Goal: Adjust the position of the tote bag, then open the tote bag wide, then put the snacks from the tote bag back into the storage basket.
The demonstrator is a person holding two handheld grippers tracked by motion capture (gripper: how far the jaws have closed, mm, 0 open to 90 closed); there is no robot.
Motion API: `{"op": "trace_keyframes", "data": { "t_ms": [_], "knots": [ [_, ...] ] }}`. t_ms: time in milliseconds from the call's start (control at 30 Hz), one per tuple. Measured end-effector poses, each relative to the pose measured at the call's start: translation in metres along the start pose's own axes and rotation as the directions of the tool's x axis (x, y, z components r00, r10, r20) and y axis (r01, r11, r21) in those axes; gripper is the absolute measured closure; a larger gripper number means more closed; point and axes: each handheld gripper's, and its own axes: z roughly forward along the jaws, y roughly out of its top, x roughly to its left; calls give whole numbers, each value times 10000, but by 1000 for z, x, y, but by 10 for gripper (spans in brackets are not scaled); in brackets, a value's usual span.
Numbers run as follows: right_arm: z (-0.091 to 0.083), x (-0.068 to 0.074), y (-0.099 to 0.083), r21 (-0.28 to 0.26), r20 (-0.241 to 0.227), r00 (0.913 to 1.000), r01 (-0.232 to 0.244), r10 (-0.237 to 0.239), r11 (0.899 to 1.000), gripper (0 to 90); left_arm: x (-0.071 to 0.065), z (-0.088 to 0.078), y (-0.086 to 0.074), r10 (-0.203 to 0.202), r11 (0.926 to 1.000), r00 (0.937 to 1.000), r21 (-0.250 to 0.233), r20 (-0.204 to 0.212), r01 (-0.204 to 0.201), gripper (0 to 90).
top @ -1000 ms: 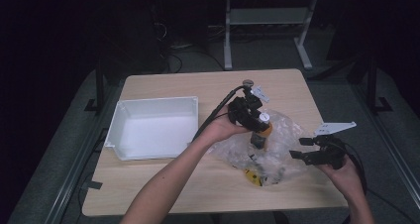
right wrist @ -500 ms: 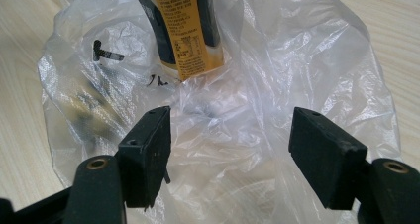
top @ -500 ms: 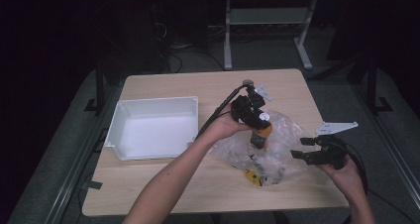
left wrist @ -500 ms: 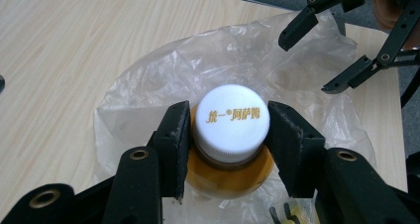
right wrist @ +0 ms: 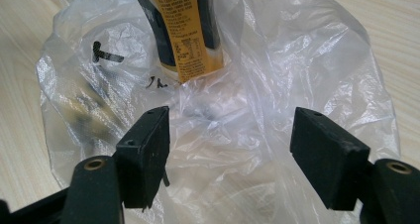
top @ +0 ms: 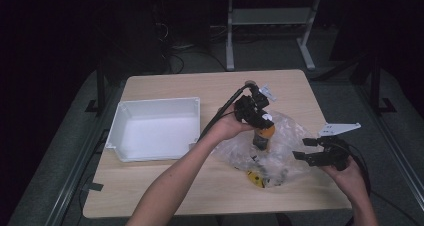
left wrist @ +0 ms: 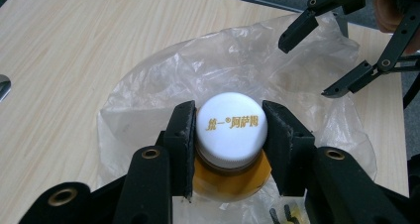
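You have one bottle [left wrist: 232,135], one clear plastic bag [top: 280,151] and one white tray [top: 155,128] on the worktop [top: 165,86]. Your left hand-held gripper [left wrist: 232,130] has just been closing and now clamps the bottle's white cap, centre frame. Your right hand-held gripper [top: 312,153] hangs wide open and empty at the bag's right edge.

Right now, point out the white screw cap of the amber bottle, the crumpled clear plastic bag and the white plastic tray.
white screw cap [left wrist: 232,126], left gripper view, its printed top.
crumpled clear plastic bag [right wrist: 277,60], right gripper view, wrinkled upper side.
white plastic tray [top: 161,102], high view, far rim.
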Motion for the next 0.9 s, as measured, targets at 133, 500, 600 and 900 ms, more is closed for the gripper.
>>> {"op": "trace_keyframes", "data": {
  "t_ms": [133, 500, 600, 900],
  "knots": [
    [0, 0, 0, -65, 22, 10000, 62, -62, 10000, 310, -2, 0, 1, -106, 9999, 9999, -21, -102, 106, 590],
    [-2, -2, 0, -173, 78, 10000, 56, -55, 9998, 303, -4, -4, 5, -248, 9997, 9996, -86, -96, 247, 591],
    [-4, -2, 0, -267, 62, 10000, -7, 9, 9996, 302, -4, -13, 10, -445, 9985, 9990, -310, -65, 443, 591],
    [-7, -3, 0, -431, 113, 9999, -89, 94, 9990, 294, -12, -42, 28, -273, 9966, 9990, -785, -350, 245, 591]
  ]
}}
